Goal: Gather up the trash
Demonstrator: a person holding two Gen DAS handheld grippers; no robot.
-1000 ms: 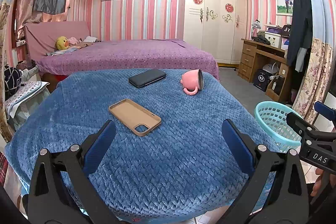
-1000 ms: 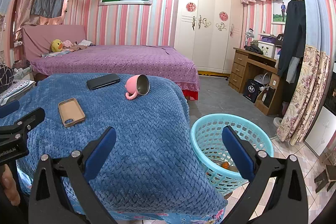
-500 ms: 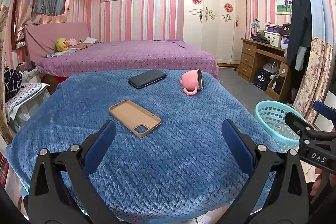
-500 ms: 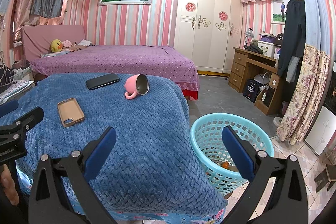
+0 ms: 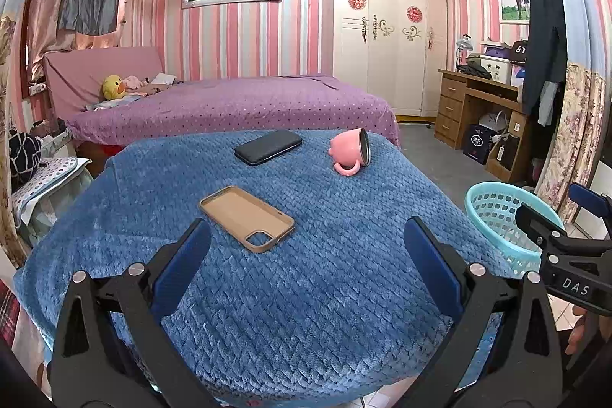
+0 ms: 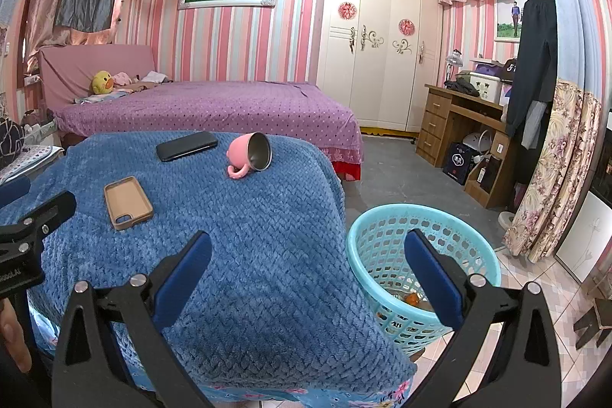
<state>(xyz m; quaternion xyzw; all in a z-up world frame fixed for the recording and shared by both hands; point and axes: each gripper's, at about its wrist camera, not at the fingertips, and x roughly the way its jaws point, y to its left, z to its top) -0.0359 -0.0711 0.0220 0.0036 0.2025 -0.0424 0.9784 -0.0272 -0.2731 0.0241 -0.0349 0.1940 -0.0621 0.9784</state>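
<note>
Almost nothing has shifted since the earlier frames. Your trash sits in the turquoise basket (image 6: 420, 255) beside the blue surface (image 5: 306, 274), so both claws hover spread and empty: left claw (image 5: 306, 255), right claw (image 6: 308, 262).

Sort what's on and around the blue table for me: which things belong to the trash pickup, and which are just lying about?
Belongs to the job:
- teal basket on the floor right of the table, some scraps already inside
- left gripper and right gripper, both open and empty

Just lying about:
- pink mug, tipped on its side
- black phone
- tan phone case
</note>
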